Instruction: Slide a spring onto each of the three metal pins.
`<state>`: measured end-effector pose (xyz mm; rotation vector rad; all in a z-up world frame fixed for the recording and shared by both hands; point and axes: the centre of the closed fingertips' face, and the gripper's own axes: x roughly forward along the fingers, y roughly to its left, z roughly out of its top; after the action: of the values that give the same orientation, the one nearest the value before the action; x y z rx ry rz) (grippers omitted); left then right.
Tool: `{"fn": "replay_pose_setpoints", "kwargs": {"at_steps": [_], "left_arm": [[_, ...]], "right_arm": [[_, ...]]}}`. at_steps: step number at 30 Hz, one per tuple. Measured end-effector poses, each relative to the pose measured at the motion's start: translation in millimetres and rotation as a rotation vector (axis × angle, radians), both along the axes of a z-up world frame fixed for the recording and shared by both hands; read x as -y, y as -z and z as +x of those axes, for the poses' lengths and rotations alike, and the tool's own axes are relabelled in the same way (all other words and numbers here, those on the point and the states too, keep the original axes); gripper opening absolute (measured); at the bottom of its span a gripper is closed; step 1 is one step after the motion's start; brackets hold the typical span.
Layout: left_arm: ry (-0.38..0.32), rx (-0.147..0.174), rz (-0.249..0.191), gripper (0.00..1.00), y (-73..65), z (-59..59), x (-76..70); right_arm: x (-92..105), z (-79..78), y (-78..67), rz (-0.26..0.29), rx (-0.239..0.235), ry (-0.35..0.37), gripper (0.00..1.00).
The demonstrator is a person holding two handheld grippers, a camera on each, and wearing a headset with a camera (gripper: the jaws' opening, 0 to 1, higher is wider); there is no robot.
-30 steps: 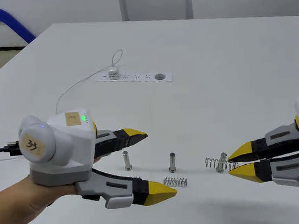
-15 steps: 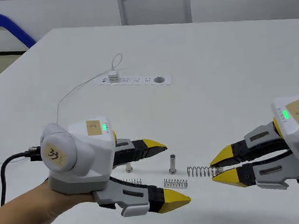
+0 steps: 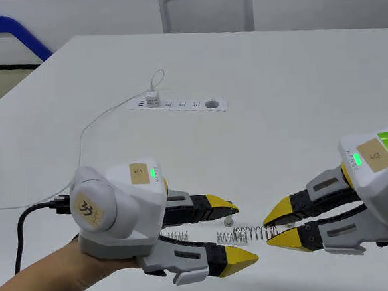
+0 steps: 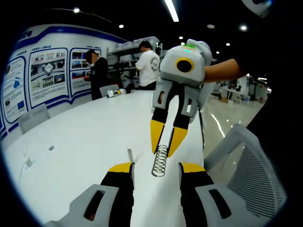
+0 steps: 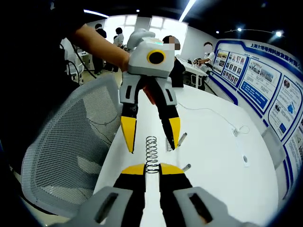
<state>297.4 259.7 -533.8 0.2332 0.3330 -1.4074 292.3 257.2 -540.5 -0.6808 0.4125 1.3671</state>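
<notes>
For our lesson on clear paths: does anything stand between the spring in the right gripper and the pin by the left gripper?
Partly. The left gripper holds its open jaws either side of the spring, and in the right gripper view one yellow jaw tip sits between spring and pin. Otherwise bare table.

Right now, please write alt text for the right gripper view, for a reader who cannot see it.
The right gripper holds a spring by one end, pointing it toward the open left gripper opposite. Two pins are on the white table to the right.
</notes>
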Motion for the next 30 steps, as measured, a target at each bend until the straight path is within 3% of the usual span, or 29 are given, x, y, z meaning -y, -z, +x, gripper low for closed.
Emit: {"fn": "replay_pose_setpoints", "kwargs": {"at_steps": [5,18,23,26,30], "left_arm": [[0.025,0.004,0.015,0.3,3.3,-4.3,-0.7],[0.044,-0.001,-0.003,0.13,0.2,-8.7,-1.0],[0.055,0.022,0.002,0.11,-0.8,-9.4,-0.9],[0.083,0.063,0.012,0.1,-1.7,-12.7,-0.3],[0.089,0.067,0.009,0.1,-2.7,-13.1,0.1]], "right_arm": [[-2.3,-0.6,-0.3,-0.009,0.009,-0.012,0.1],[-5.8,-5.5,-3.3,-0.014,0.007,-0.028,0.1],[-5.8,-6.4,-5.3,-0.01,0.005,-0.026,0.1],[-5.9,-8.9,-6.7,-0.008,0.0,-0.03,0.11],[-4.5,-9.3,-7.6,0.005,-0.005,-0.019,0.11]]}}
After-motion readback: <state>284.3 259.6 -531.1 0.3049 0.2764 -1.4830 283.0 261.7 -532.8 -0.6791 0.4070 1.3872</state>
